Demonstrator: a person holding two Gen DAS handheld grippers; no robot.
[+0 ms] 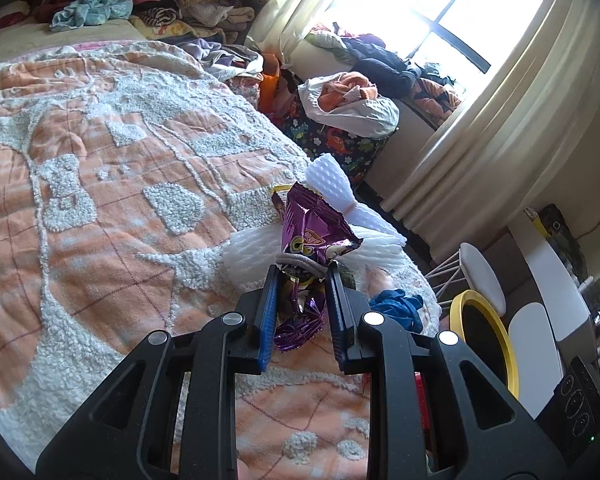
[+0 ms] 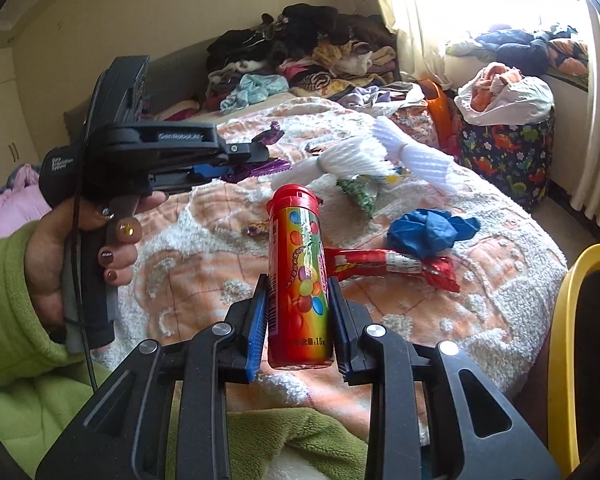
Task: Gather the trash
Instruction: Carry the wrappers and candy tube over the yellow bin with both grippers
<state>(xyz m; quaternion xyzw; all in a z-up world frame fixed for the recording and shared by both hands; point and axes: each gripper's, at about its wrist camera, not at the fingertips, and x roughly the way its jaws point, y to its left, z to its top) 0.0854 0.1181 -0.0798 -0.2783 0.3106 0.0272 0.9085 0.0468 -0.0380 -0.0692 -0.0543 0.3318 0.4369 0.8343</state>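
Nearest the lens in the left wrist view, the left gripper (image 1: 302, 270) is seen clenched on a crumpled purple wrapper (image 1: 306, 240), lifted above the bed (image 1: 100, 184). In the right wrist view, the right gripper (image 2: 298, 284) is clamped on an upright red candy tube (image 2: 300, 272). The thin foil could be pulled free of the jaws, and the smooth tube could twist out. Only the right wrist view shows what is left on the bed: a red wrapper (image 2: 392, 264), a blue glove (image 2: 428, 232) and a green wrapper (image 2: 360, 194). A yellow-rimmed bin (image 2: 560, 340), at the right edge, is probably the destination.
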